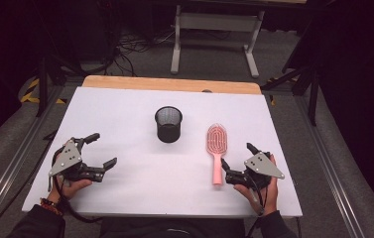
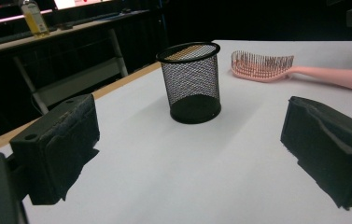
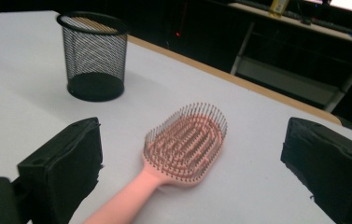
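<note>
High view: pink hairbrush [image 1: 216, 151] lying flat toward the right edge of the white worktop [image 1: 140, 193], bristles up, handle pointing at the near edge; black mesh cup [image 1: 168, 124] upright near the middle, well apart from it. Right claw [image 1: 237, 162] just beside the handle's end, jaws spread wide, nothing between them, no contact to be made out. Left claw [image 1: 100, 151] near the left edge, jaws likewise wide apart and empty.

Left gripper view: cup [image 2: 191, 81] straight ahead between the two black pads, brush [image 2: 299, 70] farther off toward the far right corner. Nothing clamped, nothing touched.

Right gripper view: brush [image 3: 183, 144] directly ahead, handle running down between the spread jaws, head beyond them. Looks like light, stiff moulded plastic; smooth handle probably a little slippery, bristles springy and poor to pinch. Best taken across the slim handle close to the head, for balance and control. Cup [image 3: 94, 56] looks light and easy to tip.
</note>
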`<state>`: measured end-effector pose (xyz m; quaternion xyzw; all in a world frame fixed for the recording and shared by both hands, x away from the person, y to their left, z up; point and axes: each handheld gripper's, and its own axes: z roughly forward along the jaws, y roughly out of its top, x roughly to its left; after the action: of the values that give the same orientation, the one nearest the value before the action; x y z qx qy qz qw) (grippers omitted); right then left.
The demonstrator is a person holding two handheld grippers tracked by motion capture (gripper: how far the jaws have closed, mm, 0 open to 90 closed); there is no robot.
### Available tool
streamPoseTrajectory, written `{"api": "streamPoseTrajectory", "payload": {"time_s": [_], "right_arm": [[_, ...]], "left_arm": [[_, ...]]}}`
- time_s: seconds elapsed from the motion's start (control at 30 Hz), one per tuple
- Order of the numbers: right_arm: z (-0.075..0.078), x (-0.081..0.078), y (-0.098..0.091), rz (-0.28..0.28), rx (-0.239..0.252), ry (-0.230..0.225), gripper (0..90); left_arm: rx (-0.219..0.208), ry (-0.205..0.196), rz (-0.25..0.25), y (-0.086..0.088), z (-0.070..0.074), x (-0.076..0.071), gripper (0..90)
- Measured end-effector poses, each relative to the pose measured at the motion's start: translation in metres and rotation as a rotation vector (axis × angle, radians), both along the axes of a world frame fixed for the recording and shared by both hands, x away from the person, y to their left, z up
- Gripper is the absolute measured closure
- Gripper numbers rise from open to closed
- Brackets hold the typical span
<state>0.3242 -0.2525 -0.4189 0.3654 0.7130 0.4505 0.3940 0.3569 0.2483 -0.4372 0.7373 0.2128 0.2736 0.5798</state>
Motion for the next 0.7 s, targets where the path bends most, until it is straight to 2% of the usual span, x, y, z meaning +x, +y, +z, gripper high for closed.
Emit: {"api": "streamPoseTrajectory", "payload": {"time_s": [0.03, 0.2, 0.23, 0.3, 0.4, 0.47, 0.5, 0.6, 0.7], "right_arm": [[-0.001, 0.003, 0.000, -0.009, -0.006, 0.032, 5.5], [0.001, 0.006, 0.001, -0.038, -0.026, 0.098, 4.9], [0.001, 0.006, 0.001, -0.038, -0.026, 0.098, 4.9], [0.004, 0.010, 0.003, -0.037, -0.028, 0.143, 4.9], [0.007, 0.014, 0.006, -0.044, -0.031, 0.177, 5.2], [0.010, 0.018, 0.006, -0.044, -0.023, 0.224, 5.7], [0.011, 0.020, 0.007, -0.051, -0.017, 0.256, 7.8], [0.015, 0.027, 0.008, -0.024, 0.028, 0.366, 7.5], [0.019, 0.037, 0.019, -0.037, -0.022, 0.474, 8.9]], "left_arm": [[0.001, -0.003, 0.002, 0.000, 0.000, 0.001, 5.3], [0.011, 0.003, -0.022, -0.001, -0.003, 0.001, 5.6], [0.011, 0.003, -0.022, -0.001, -0.003, 0.001, 5.6], [0.012, 0.000, -0.026, 0.000, -0.003, 0.001, 5.6], [0.013, 0.014, -0.032, 0.002, -0.005, 0.001, 5.6], [0.005, 0.012, -0.026, 0.003, -0.004, 0.001, 5.9], [0.000, 0.011, -0.023, 0.003, -0.004, 0.002, 6.2], [0.001, 0.026, -0.026, 0.002, -0.006, 0.002, 6.4], [0.006, 0.029, -0.035, 0.001, -0.006, 0.002, 6.4]]}}
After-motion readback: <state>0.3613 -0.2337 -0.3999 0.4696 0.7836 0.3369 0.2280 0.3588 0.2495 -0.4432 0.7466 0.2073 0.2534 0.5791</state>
